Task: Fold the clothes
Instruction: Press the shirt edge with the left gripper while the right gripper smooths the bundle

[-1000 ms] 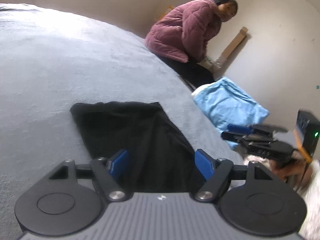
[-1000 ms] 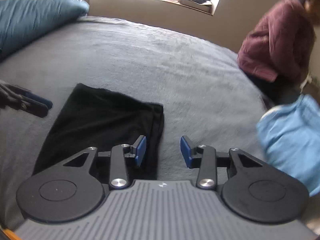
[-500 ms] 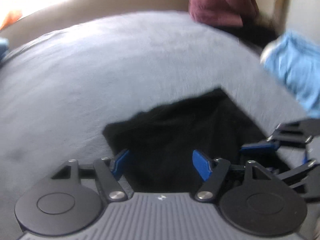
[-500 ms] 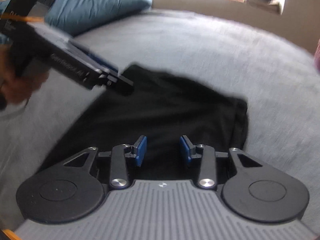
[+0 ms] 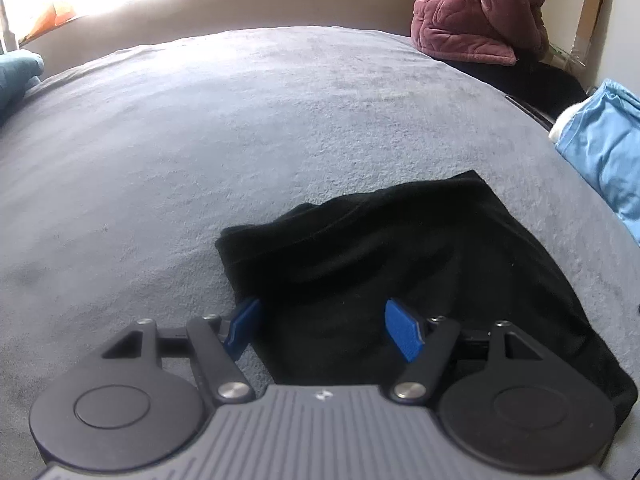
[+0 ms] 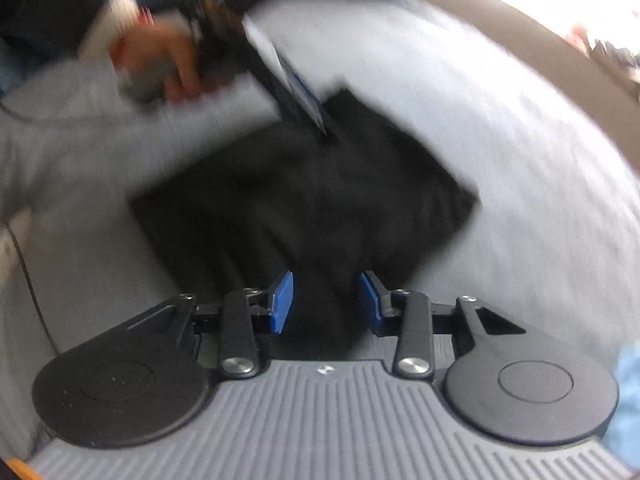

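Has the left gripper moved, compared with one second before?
Yes. In the right wrist view, the left gripper went from the bed's left edge to over the black garment.

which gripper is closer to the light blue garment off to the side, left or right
Right. The light blue garment lies beyond the black garment's right edge; the right gripper works that side, the left gripper the opposite edge.

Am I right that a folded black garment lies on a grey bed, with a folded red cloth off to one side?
Not quite. The side cloth is light blue, not red, as the left wrist view shows. The rest holds: a folded black garment lies on the grey bed.
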